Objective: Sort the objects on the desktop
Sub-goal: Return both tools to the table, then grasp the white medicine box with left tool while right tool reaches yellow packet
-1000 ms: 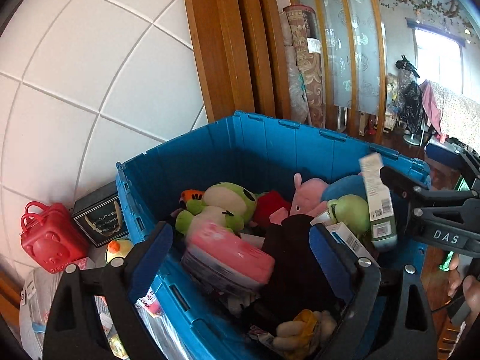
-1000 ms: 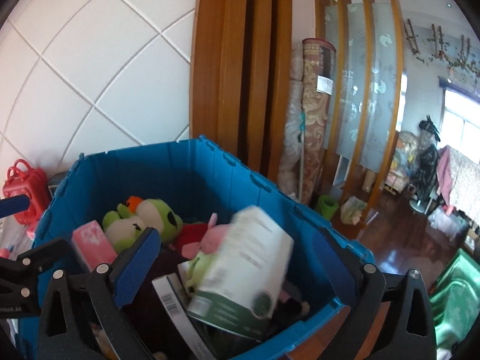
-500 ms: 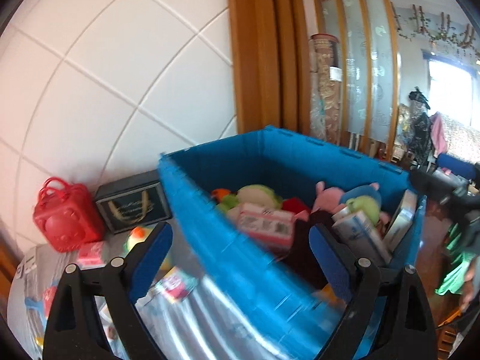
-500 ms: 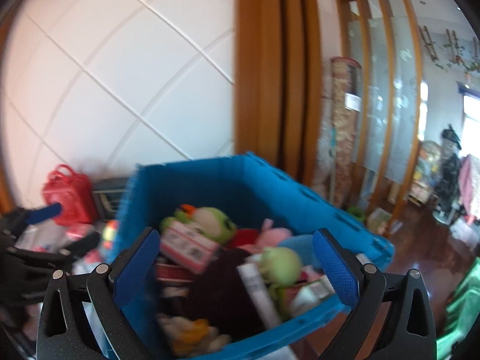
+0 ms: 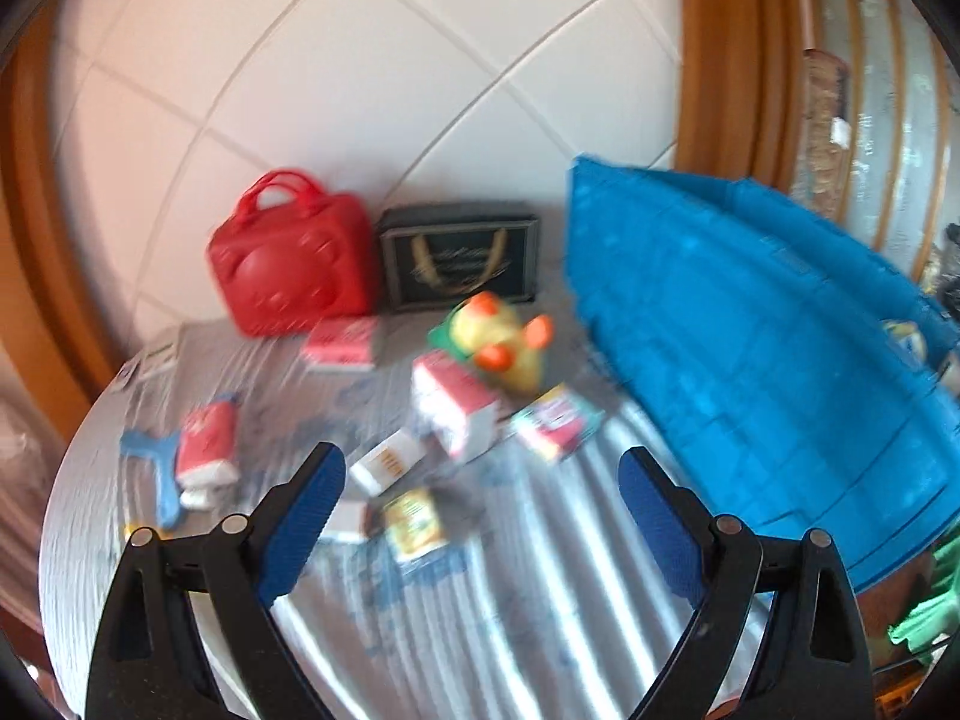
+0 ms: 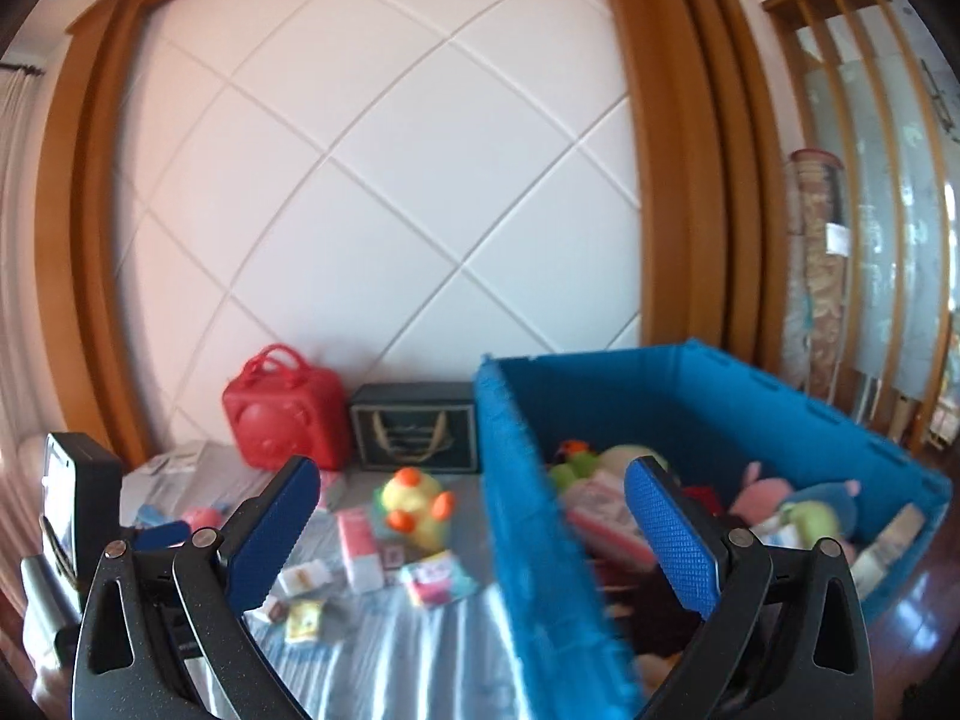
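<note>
My left gripper (image 5: pixel 480 504) is open and empty above the plastic-covered table (image 5: pixel 510 630). Under it lie several small boxes (image 5: pixel 456 408), a yellow duck toy (image 5: pixel 498 342), a red tube (image 5: pixel 207 444) and a blue slingshot-like piece (image 5: pixel 156 468). My right gripper (image 6: pixel 474 522) is open and empty, straddling the left wall of the blue crate (image 6: pixel 528 540). The crate holds plush toys (image 6: pixel 804 510) and boxes (image 6: pixel 606 516). The duck (image 6: pixel 414 504) and small boxes (image 6: pixel 360 546) also show in the right wrist view.
A red bag (image 5: pixel 288 258) and a dark gift box (image 5: pixel 462 258) stand against the white tiled wall. The blue crate (image 5: pixel 750 348) fills the table's right side. The left gripper's body (image 6: pixel 72 510) shows at the left of the right wrist view.
Both grippers have let their items fall into the crate and swung left, away from over it. The left one now looks down on the table's loose objects.
</note>
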Tool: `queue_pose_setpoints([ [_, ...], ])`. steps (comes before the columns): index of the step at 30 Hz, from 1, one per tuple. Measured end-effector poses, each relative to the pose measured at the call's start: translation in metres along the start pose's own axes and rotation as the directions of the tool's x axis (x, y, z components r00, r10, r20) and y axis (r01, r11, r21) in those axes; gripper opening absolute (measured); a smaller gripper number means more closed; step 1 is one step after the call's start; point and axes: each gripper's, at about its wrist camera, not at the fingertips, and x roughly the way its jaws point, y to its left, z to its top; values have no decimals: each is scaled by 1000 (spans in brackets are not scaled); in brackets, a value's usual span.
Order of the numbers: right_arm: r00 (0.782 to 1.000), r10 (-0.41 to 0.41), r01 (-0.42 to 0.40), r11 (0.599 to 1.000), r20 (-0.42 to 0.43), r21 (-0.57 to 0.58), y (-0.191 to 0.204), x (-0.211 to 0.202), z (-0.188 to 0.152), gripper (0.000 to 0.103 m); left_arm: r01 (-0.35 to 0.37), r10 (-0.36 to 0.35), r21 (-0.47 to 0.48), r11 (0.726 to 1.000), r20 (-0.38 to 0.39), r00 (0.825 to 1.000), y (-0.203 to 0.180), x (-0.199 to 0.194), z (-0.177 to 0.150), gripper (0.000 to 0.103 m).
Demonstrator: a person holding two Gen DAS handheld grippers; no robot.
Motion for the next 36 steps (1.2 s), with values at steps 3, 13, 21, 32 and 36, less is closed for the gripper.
queue_pose_setpoints([
  [3, 998, 39, -40, 999, -44, -23, 25, 23, -14, 103, -30, 29, -13, 999, -67, 997, 38, 18, -27, 94],
  [13, 967, 59, -80, 994, -246, -76, 70, 102, -93, 103, -191, 153, -123, 974, -268, 951, 150, 87, -104, 94],
  [21, 886, 14, -77, 990, -463, -117, 72, 182, -155, 103, -237, 139, -211, 948, -394, 909, 183, 164, -108, 94],
  [32, 795, -1, -81, 991, -606, -108, 65, 279, -184, 103, -318, 52, -414, 853, -539, 841, 210, 281, -91, 95],
  [36, 750, 31, -103, 992, -660, -71, 69, 303, -198, 103, -217, 5, -346, 913, -521, 854, 197, 279, -94, 66],
])
